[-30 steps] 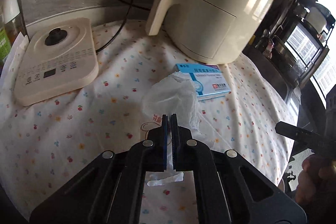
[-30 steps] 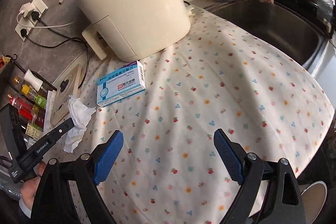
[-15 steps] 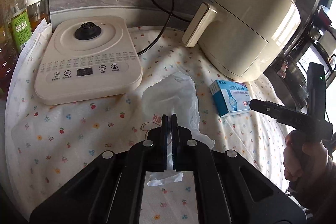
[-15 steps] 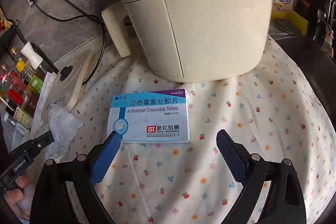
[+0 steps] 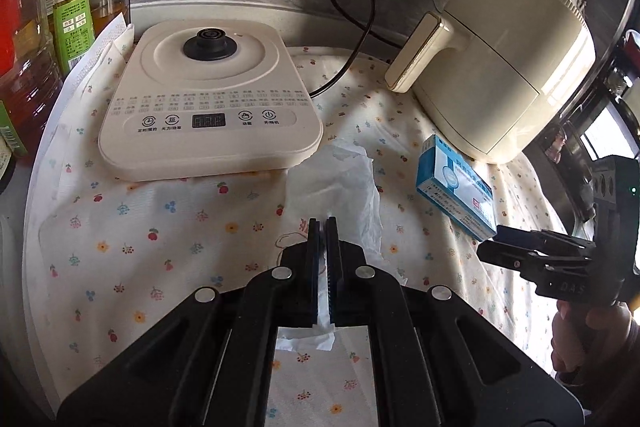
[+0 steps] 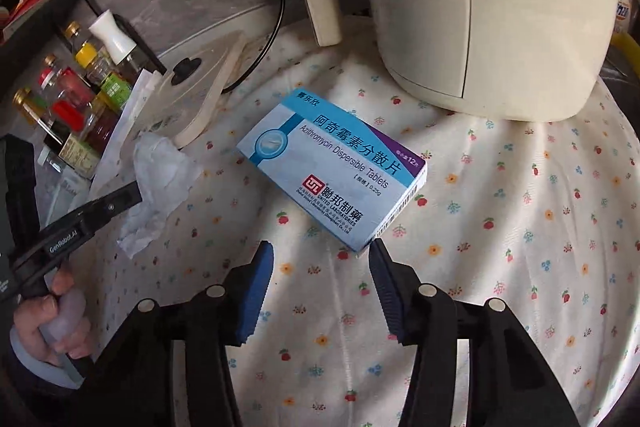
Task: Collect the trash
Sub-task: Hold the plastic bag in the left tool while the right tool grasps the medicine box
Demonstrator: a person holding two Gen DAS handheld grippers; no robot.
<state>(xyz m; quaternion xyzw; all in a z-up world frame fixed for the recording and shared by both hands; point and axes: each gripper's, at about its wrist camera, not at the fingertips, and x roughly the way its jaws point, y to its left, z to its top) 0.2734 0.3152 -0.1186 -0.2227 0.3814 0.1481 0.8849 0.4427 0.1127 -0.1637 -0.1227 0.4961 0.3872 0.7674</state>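
Observation:
A crumpled white tissue is pinched in my left gripper, which is shut on it just above the flowered tablecloth. The right wrist view also shows the tissue hanging from the left gripper. A blue and white tablet box lies flat on the cloth in front of the air fryer. My right gripper hovers just short of the box's near corner, its jaws closing with nothing pressed between the pads. From the left wrist view, the box has the right gripper right beside it.
A cream air fryer stands behind the box. A cream kettle base with a black cord sits at the left. Several oil and sauce bottles line the far left edge. A hand holds the left gripper's handle.
My right gripper has come in close over the tablet box, rolled, and its jaws have narrowed. My left gripper, still holding the tissue, has shifted left toward the kettle base.

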